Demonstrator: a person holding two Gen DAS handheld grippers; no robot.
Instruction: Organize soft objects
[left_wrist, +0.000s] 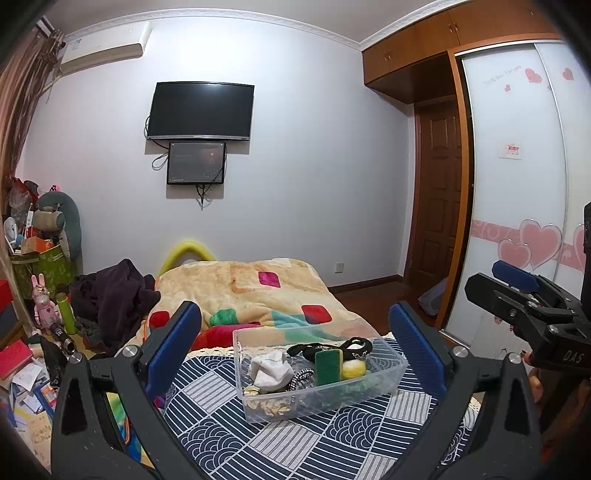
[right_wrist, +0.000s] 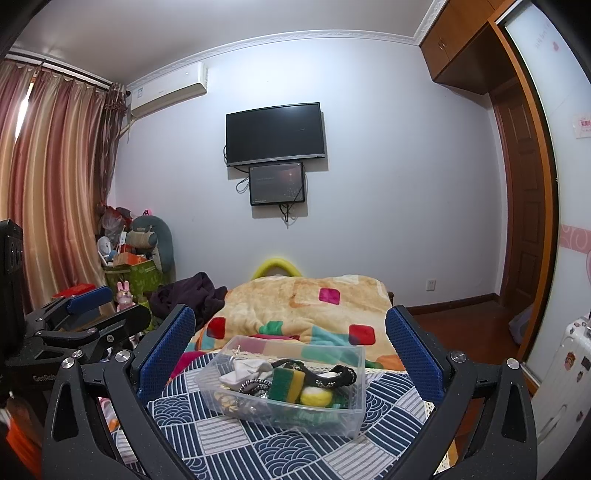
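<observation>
Soft objects like the green-yellow sponge (left_wrist: 328, 367) already sit inside the clear bin (left_wrist: 388, 373) on the patterned cloth (left_wrist: 221, 424), so sorting looks basically done, with left gripper (left_wrist: 295, 343) and right gripper (right_wrist: 290, 343) both spread wide, holding nothing.

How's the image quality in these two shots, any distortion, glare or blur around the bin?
Left wrist view: strong fisheye bending of wall and wardrobe, dark corner vignetting, even indoor light; the bin is sharp, with faint sheen on its clear walls. Right wrist view: same curvature, bowing the curtain; the bin is in focus, and the TV screen is dark without glare.
</observation>
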